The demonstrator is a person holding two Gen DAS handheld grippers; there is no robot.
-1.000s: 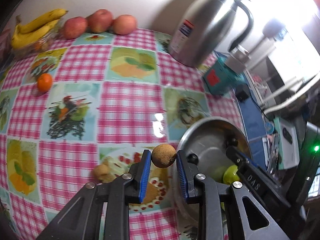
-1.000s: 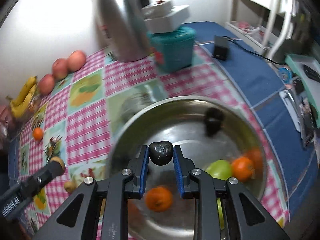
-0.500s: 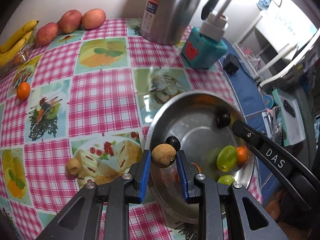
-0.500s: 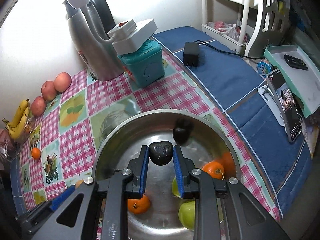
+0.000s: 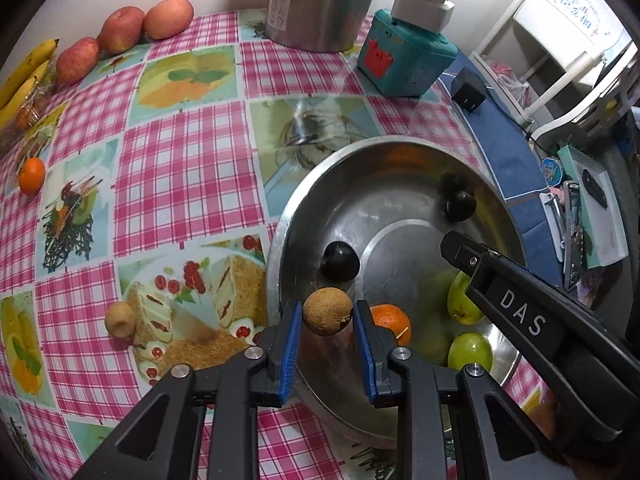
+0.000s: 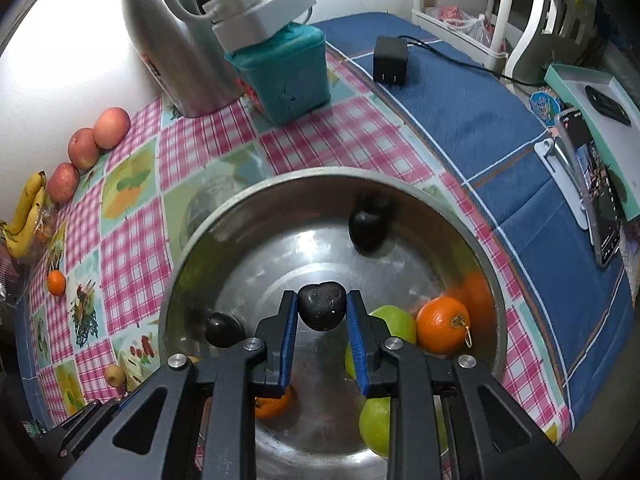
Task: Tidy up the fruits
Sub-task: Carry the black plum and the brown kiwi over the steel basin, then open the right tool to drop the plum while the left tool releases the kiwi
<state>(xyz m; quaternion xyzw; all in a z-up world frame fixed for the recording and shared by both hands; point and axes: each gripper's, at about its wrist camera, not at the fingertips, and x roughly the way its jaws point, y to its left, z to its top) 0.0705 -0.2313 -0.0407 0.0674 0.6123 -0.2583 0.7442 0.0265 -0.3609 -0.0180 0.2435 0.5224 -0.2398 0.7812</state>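
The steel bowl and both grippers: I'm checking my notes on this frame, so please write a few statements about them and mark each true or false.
1. The left gripper holds a brown round fruit between its fingers. True.
2. The right gripper is open with nothing in it. False: it is shut on a dark fruit.
3. The steel bowl already holds oranges, green fruits and dark fruits. True.
4. The small orange on the checked tablecloth lies inside the bowl. False: it sits far from the bowl, towards the bananas.
5. Three apples lie in a row by the wall. True.
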